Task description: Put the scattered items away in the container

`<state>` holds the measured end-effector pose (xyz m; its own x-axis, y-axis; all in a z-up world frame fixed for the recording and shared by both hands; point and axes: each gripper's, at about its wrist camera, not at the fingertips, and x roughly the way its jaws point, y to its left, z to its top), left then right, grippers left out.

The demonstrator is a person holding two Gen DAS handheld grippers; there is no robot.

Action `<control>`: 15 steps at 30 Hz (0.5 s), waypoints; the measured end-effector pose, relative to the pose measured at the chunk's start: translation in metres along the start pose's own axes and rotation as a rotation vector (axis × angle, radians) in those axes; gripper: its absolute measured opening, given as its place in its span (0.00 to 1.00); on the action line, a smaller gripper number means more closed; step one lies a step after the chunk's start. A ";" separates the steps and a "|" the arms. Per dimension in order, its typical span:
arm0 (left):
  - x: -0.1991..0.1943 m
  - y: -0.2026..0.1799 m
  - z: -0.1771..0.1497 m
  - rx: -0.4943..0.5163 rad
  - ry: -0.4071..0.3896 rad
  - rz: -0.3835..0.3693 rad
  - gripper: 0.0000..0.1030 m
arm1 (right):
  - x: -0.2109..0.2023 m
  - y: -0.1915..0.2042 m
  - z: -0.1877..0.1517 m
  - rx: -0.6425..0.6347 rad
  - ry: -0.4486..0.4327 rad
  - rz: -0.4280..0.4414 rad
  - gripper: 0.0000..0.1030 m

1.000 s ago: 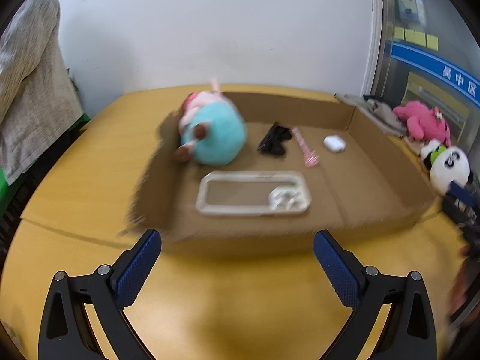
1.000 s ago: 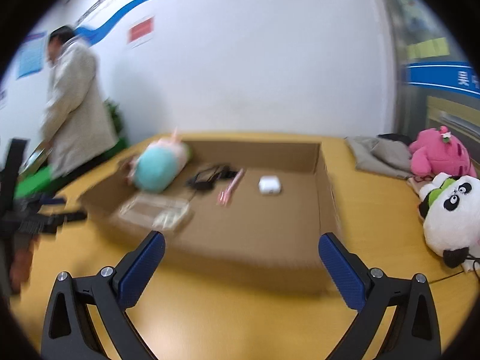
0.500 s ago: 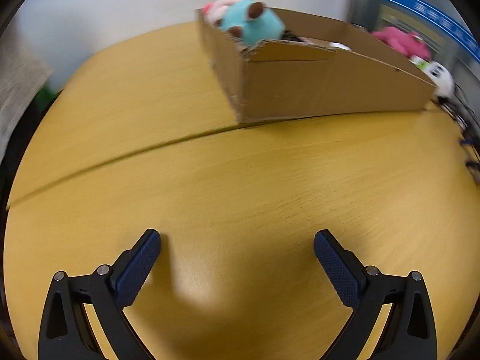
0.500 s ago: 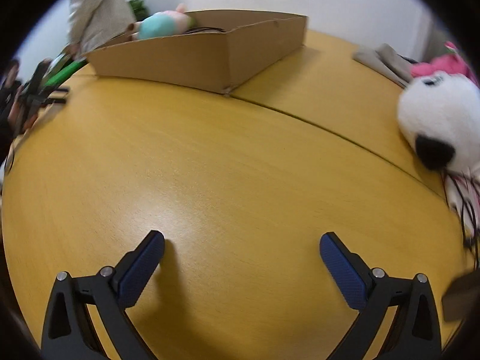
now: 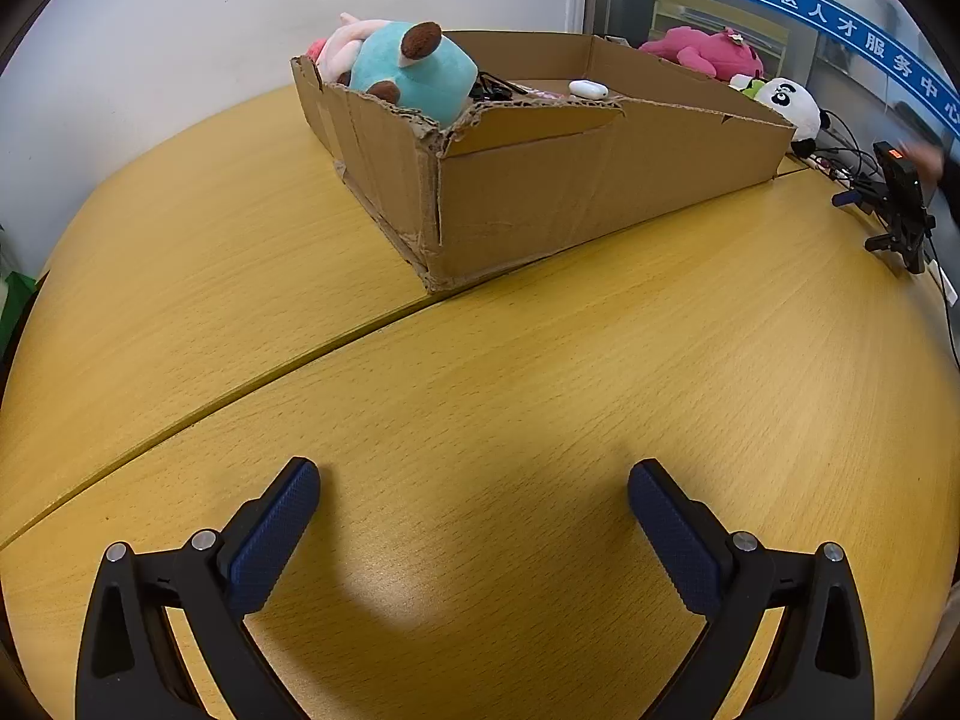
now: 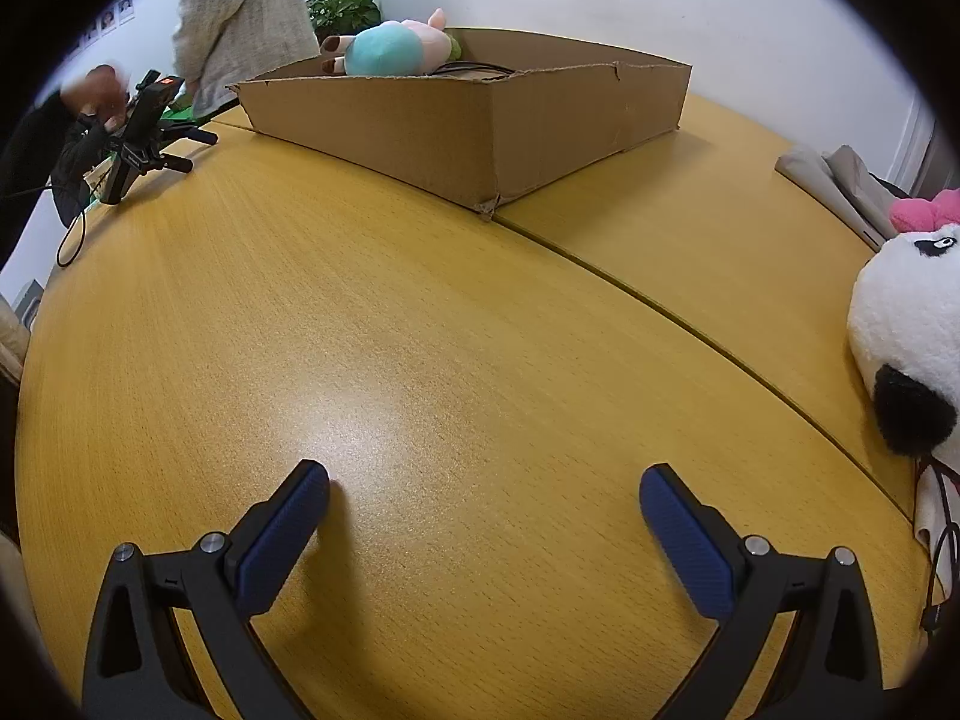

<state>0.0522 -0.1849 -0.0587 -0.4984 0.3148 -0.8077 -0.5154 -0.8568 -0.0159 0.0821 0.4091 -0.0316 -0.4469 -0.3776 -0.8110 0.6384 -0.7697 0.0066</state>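
Left gripper [image 5: 474,477] low over bare worktop [image 5: 540,360], fingers wide, empty. Right gripper [image 6: 483,480] likewise, fingers wide. Cardboard box [image 5: 600,180] at 12 o'clock, teal plush [image 5: 414,69] inside.

White Chinese characters 吴中区人才服务中心 on a blue band [image 5: 798,3] across the glass wall at far right, left wrist view, no readable text in the right wrist view
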 end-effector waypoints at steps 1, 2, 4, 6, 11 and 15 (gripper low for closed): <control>0.000 0.000 0.000 0.000 0.000 0.000 1.00 | 0.000 0.000 0.000 0.000 0.000 0.000 1.00; 0.000 -0.001 0.001 0.000 0.000 0.000 1.00 | 0.000 0.001 0.000 0.000 0.000 -0.001 1.00; 0.001 -0.001 0.001 0.000 0.000 0.000 1.00 | 0.000 0.001 0.000 0.000 -0.001 -0.001 1.00; 0.001 -0.001 0.001 0.001 0.000 0.000 1.00 | 0.000 0.002 0.000 -0.001 -0.001 -0.001 1.00; -0.002 0.002 -0.001 -0.009 0.000 0.008 1.00 | 0.000 0.003 0.001 -0.001 -0.001 -0.002 1.00; -0.003 0.002 -0.001 -0.012 -0.001 0.006 1.00 | 0.000 0.003 0.001 -0.001 -0.001 -0.003 1.00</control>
<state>0.0538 -0.1880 -0.0569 -0.5022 0.3103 -0.8071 -0.5041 -0.8635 -0.0183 0.0835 0.4063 -0.0310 -0.4494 -0.3760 -0.8103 0.6377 -0.7703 0.0038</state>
